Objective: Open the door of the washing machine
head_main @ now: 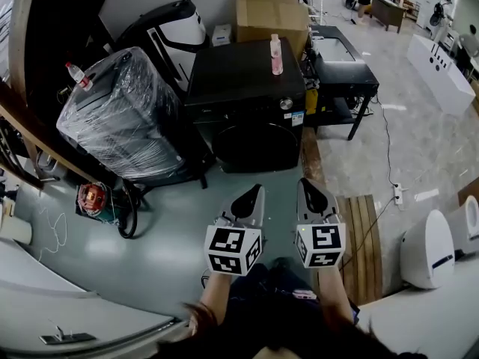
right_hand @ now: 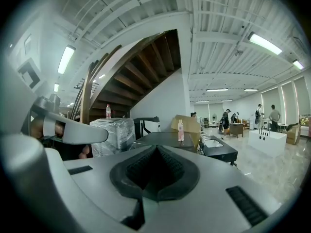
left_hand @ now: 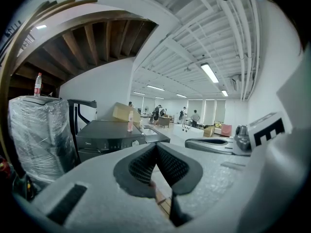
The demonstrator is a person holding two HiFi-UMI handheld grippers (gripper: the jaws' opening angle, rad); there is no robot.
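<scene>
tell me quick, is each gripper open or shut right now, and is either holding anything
Left gripper: closed, jaws together, holding nothing.
Right gripper: closed, jaws together, holding nothing.

Grey-green floor (head_main: 172, 238), crowded along its wall edge.
The black washing machine (head_main: 251, 118) stands by the wall, between a plastic-wrapped appliance (head_main: 123, 114) and a black bench (head_main: 344, 73); wooden slats (head_main: 363, 238) and a white power strip (head_main: 398, 194) lie nearer.

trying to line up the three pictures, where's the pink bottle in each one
Head view: pink bottle upper centre, on the black washing machine.
Left gripper view: bottle left of centre, above the jaws.
Right gripper view: bottle right of centre, above the jaws.
Shared landmark: the cardboard box behind it.
</scene>
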